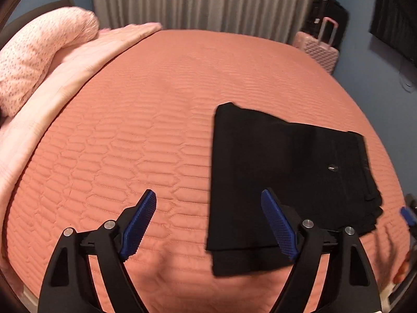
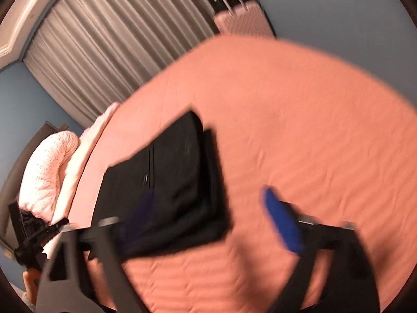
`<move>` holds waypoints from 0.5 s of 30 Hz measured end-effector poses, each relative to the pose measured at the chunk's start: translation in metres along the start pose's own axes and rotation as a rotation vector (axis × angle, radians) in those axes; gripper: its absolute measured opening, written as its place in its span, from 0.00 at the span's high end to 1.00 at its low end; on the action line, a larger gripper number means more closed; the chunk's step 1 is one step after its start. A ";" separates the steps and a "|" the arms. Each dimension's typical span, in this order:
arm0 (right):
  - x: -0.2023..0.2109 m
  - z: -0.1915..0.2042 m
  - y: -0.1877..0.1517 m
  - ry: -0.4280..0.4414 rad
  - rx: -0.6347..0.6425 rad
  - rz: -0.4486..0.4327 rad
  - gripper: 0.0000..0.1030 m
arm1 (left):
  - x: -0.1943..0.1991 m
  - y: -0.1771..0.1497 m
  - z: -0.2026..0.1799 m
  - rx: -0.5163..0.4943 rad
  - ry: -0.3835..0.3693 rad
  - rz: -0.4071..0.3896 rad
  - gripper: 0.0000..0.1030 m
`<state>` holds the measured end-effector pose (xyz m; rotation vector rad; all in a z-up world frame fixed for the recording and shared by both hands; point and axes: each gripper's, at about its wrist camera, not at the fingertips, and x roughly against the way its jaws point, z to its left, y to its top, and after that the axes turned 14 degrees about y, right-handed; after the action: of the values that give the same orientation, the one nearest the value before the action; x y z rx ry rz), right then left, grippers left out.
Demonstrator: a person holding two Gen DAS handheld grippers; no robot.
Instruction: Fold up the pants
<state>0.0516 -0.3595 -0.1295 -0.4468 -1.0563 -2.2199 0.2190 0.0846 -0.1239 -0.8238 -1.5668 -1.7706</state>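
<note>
The black pants [image 1: 284,177] lie folded in a compact rectangle on the salmon quilted bed [image 1: 135,140], a small button showing on top. My left gripper [image 1: 208,224] is open and empty, above the bed; its right finger overlaps the pants' near left corner. In the blurred right wrist view the folded pants [image 2: 172,187] lie left of centre. My right gripper [image 2: 211,221] is open and empty, its left finger over the pants, its right finger over bare bed [image 2: 299,120].
A pink dotted pillow [image 1: 39,57] and light pink blanket [image 1: 60,91] lie at the bed's left end. A pink suitcase [image 1: 320,49] and black bag stand by grey curtains [image 1: 208,0]. The bed's right edge is close to the pants.
</note>
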 end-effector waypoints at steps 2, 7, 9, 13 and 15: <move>-0.043 -0.006 0.011 0.018 0.035 0.164 0.09 | -0.034 0.002 0.002 0.015 -0.026 0.077 0.22; -0.098 -0.022 -0.003 0.072 -0.059 0.300 0.11 | -0.090 -0.009 -0.009 0.048 -0.113 0.234 0.21; -0.099 -0.012 -0.009 0.067 0.004 0.289 0.29 | -0.092 -0.013 -0.011 0.071 -0.096 0.214 0.19; -0.089 -0.014 -0.002 0.161 -0.076 0.298 0.75 | -0.082 -0.011 -0.024 0.031 -0.164 0.231 0.73; -0.070 -0.006 -0.002 0.177 -0.071 0.304 0.76 | -0.062 -0.012 -0.033 -0.054 -0.106 0.202 0.86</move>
<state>0.1016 -0.3357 -0.1724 -0.4038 -0.7637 -1.9887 0.2454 0.0557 -0.1832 -1.0782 -1.4504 -1.6524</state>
